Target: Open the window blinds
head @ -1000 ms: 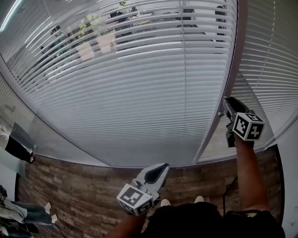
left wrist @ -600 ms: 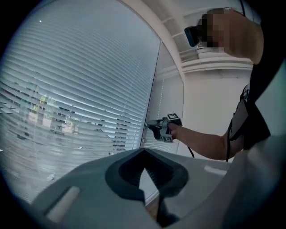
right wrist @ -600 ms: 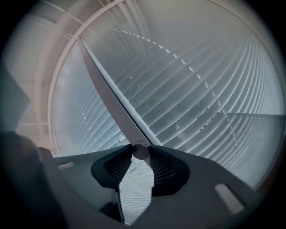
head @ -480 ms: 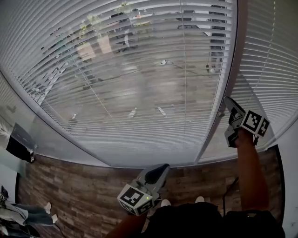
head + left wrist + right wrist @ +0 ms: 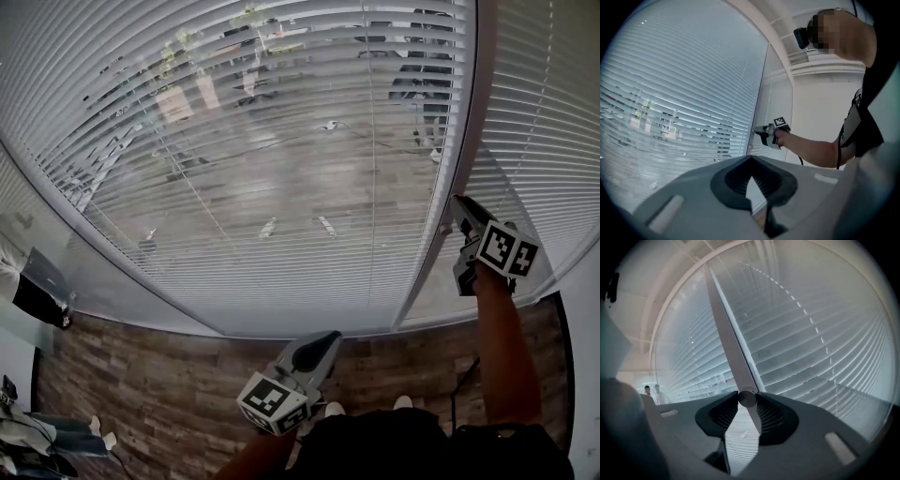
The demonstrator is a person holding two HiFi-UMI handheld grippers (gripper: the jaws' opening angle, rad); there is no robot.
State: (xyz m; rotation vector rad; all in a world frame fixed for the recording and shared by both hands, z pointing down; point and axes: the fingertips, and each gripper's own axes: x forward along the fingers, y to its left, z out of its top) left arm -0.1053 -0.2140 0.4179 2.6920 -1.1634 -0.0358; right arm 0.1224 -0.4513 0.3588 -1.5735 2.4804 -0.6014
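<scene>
White slatted blinds [image 5: 281, 141] cover the large window; their slats stand tilted open, and I see a street and plants through them. My right gripper [image 5: 448, 228] is raised beside the window frame [image 5: 441, 234] and is shut on the blind's tilt wand. In the right gripper view the wand [image 5: 726, 333] runs up from its round end [image 5: 747, 398], pinched between the jaws of the right gripper [image 5: 747, 401]. The left gripper [image 5: 328, 336] hangs low in front of me, shut and empty; its own view shows the left gripper [image 5: 750, 158], the blinds [image 5: 670, 93] and the right gripper [image 5: 758, 131].
A second blind [image 5: 544, 112] right of the frame has its slats turned flat. Wood-look flooring [image 5: 141, 394] lies below the window. Someone's dark clothing [image 5: 33, 298] and shoes [image 5: 98, 436] show at the left edge. A cable [image 5: 459, 384] hangs under my right arm.
The slats of the large blind have turned from nearly shut to open, so the outside now shows through. My right gripper twisted slightly on the wand. The left gripper stayed put.
</scene>
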